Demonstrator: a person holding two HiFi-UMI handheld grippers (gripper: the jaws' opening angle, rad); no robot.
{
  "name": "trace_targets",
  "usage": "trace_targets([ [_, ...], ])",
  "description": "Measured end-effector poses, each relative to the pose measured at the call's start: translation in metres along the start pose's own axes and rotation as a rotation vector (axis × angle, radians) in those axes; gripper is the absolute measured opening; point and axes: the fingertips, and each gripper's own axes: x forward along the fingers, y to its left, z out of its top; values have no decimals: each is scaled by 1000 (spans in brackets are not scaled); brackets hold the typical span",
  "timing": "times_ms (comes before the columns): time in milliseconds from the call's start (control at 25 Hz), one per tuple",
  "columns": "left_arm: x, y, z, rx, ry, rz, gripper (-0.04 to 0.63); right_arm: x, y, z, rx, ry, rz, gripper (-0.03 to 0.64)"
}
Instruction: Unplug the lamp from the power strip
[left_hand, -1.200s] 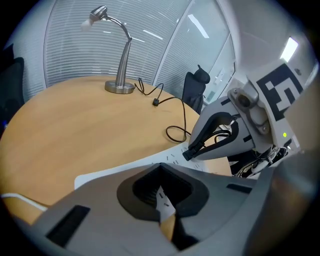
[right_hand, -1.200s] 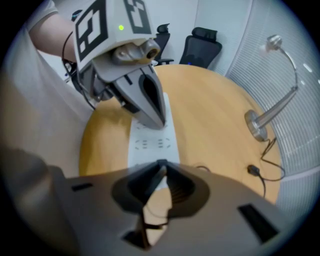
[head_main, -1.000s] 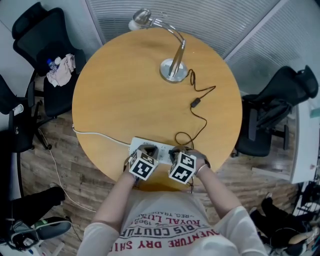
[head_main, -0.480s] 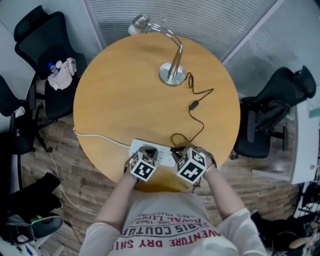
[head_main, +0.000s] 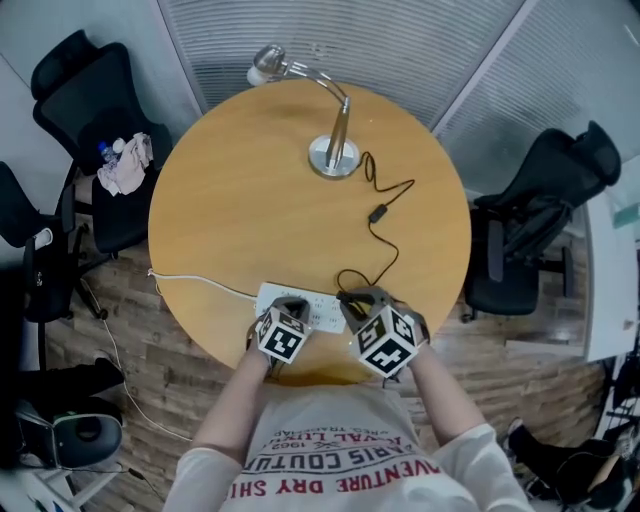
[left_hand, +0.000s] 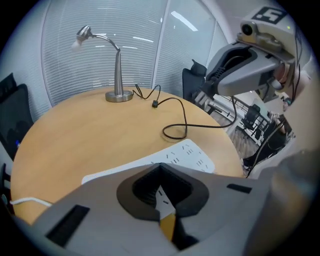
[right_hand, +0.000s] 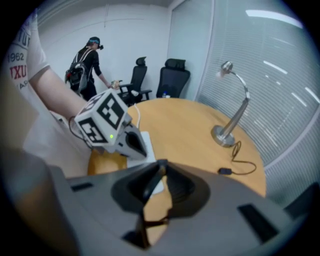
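Right gripper (right_hand: 161, 163), clamped on what seems the plug (right_hand: 148, 189), should pull straight up. Left gripper (left_hand: 160, 166), jaws together, pins the power strip (left_hand: 192, 155) beneath it.

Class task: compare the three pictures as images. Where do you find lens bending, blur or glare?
Head view: even light, the table and lamp sharp, little bending. Left gripper view: strong fisheye curve, dark corners, bright streaks of glare on the blinds, the left gripper soft up close. Right gripper view: same curve, the person's arm blurred at the left edge.
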Motion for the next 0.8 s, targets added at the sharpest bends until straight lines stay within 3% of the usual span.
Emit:
trace_targets([
  [120, -9, 2, -8, -53, 4, -19, 26, -12, -4, 5, 65, -80, -39, 71],
  [280, -27, 3, 2, -32, -71, 26, 26, -27, -9, 14, 161, -190, -78, 71],
  [520, -73, -5, 57, 36, -290, 107, 26, -50, -25, 21, 304, -312, -163, 72],
  [800, -170, -10, 144, 89, -645, 182, 26, -82, -35, 32, 389, -500, -224, 71],
])
